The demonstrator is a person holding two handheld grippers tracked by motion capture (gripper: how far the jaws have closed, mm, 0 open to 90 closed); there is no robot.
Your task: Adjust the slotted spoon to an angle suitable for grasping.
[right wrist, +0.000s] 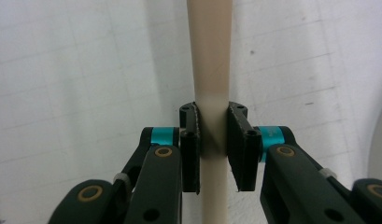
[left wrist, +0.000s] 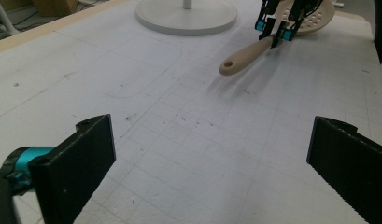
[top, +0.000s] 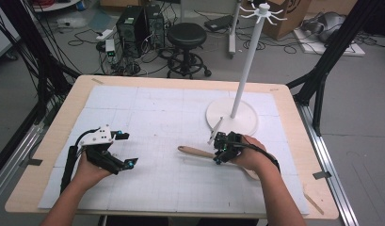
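A beige slotted spoon lies on the white gridded mat, its handle [top: 192, 151] pointing left with a hole at the tip. My right gripper [top: 221, 151] is shut on the handle [right wrist: 209, 56], with both pads pressed against its sides. The left gripper view has the perforated spoon head [left wrist: 312, 18] behind that gripper [left wrist: 272, 31], and the handle [left wrist: 244, 56] looks slightly raised above its shadow. My left gripper [top: 128, 149] rests at the mat's left, open, with nothing between its fingers [left wrist: 86, 158]. From above, the person's right hand hides the spoon head.
A white hook stand [top: 246, 70] rises from a round base [top: 232, 117] just behind the right gripper, with hooks at the top. A thin white rod [top: 214, 131] leans by the base. A small wooden stick [top: 313, 201] lies near the table's front right corner.
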